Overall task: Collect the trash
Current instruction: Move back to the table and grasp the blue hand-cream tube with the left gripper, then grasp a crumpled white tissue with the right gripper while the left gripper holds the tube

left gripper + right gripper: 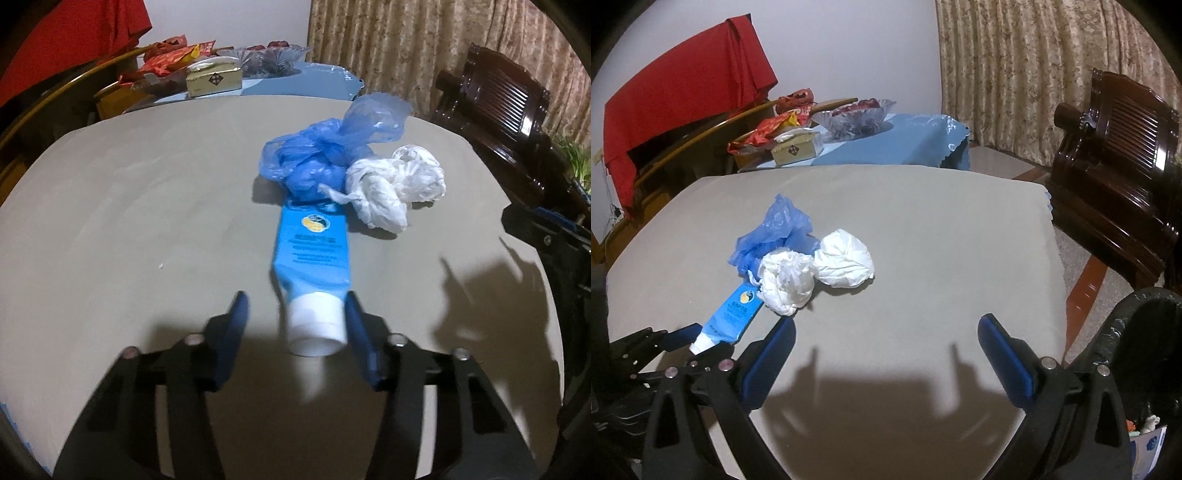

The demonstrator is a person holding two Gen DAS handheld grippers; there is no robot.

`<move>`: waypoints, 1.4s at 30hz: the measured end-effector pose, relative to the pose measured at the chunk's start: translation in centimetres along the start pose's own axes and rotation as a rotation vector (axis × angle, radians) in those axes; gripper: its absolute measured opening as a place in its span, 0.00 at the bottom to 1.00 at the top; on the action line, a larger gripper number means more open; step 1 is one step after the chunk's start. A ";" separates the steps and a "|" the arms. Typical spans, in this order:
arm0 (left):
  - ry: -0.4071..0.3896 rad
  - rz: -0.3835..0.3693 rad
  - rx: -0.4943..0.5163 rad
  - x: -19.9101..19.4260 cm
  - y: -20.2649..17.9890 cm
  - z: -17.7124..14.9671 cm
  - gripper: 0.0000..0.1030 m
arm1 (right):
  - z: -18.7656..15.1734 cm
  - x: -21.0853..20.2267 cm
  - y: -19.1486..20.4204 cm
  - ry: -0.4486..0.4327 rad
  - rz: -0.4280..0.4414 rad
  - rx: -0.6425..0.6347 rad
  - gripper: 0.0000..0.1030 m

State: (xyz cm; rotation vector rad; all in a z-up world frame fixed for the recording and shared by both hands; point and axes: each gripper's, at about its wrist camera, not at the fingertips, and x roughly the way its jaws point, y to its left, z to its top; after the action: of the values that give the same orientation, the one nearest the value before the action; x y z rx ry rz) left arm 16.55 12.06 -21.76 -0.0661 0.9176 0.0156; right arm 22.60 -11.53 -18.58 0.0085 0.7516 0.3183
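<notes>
the left gripper [295,314] brackets the blue tube's [312,254] white cap [316,326], its jaws not yet pinching; the tube's long axis runs toward 12 o'clock. the right gripper [886,334] hangs spread and empty.

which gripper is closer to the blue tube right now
Left. The left gripper has its fingers either side of the blue tube's white cap. The right gripper stands open over bare table, off to the tube's side.

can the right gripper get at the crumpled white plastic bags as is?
Probably yes: the right gripper is open, with bare grey table between it and the crumpled white plastic bags. Nothing blocks the way.
</notes>
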 end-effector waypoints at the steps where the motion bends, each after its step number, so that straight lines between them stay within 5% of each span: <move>1: 0.002 -0.006 -0.001 0.0 0.0 0.1 0.32 | 0.0 0.0 0.0 0.000 0.000 0.000 0.94; 7: 0.001 -0.012 -0.018 -0.6 0.3 0.0 0.29 | 0.1 0.1 0.5 0.005 0.010 -0.011 0.94; 24: -0.076 0.135 -0.164 -3.9 7.2 0.0 0.29 | 0.4 2.6 4.8 0.041 0.074 -0.033 0.94; 36: -0.100 0.128 -0.181 -3.6 8.3 1.0 0.29 | 0.5 5.6 8.0 0.087 0.083 -0.040 0.79; 42: -0.100 0.137 -0.194 -3.5 9.0 1.1 0.29 | 0.1 6.9 8.5 0.130 0.091 -0.039 0.61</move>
State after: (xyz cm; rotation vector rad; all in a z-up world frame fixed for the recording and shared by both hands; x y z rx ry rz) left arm 14.89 21.19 -18.78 -0.1808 0.8169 0.2334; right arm 25.02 -1.50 -22.10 -0.0151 0.8756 0.4228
